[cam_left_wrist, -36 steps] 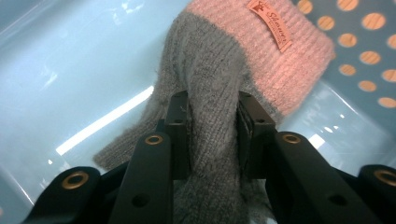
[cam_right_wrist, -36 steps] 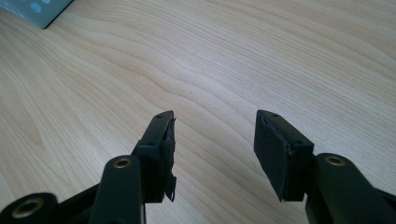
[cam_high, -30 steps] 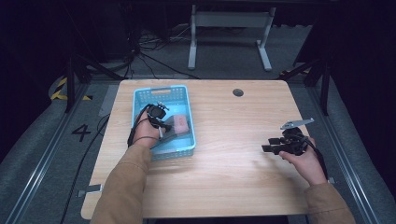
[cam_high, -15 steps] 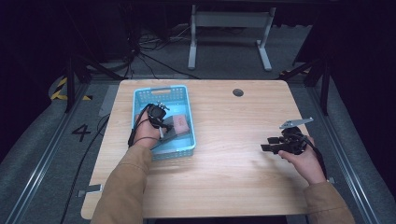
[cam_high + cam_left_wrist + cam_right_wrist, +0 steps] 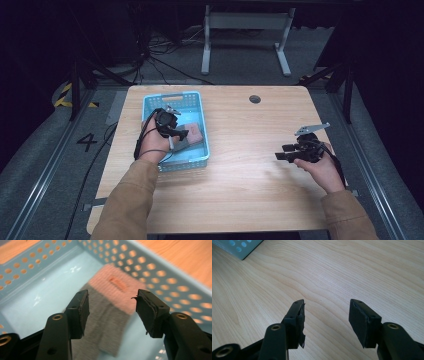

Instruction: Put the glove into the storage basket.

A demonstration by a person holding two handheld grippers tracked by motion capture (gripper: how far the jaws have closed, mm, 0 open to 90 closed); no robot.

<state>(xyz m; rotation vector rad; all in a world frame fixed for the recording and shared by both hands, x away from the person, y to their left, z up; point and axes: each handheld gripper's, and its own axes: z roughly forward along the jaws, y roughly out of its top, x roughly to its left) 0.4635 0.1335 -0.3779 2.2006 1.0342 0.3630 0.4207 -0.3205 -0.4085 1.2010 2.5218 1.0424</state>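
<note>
A blue perforated basket (image 5: pixel 200 107) stands on the left half of the wooden table (image 5: pixel 250 190). Inside it lies a folded cloth (image 5: pixel 192 133), pink at one end and grey at the other. My left gripper (image 5: pixel 181 136) hovers over the basket. In the left gripper view its jaws (image 5: pixel 112 293) stand apart above the cloth (image 5: pixel 110 315) and have just been opening; the pads touch nothing. My right gripper (image 5: pixel 281 152) rests low over the bare right side of the table, pointing left. It is open (image 5: pixel 327 302) with only wood between its fingers.
A round cable hole (image 5: pixel 255 99) sits near the table's far edge. A corner of the basket (image 5: pixel 237 246) lies far ahead of the right gripper. Dark floor, cables and a metal stand (image 5: pixel 245 35) lie beyond the table.
My left gripper has lifted a little off the cloth and its jaws stand wider. The cloth stays in the basket. My right hand has kept still.
</note>
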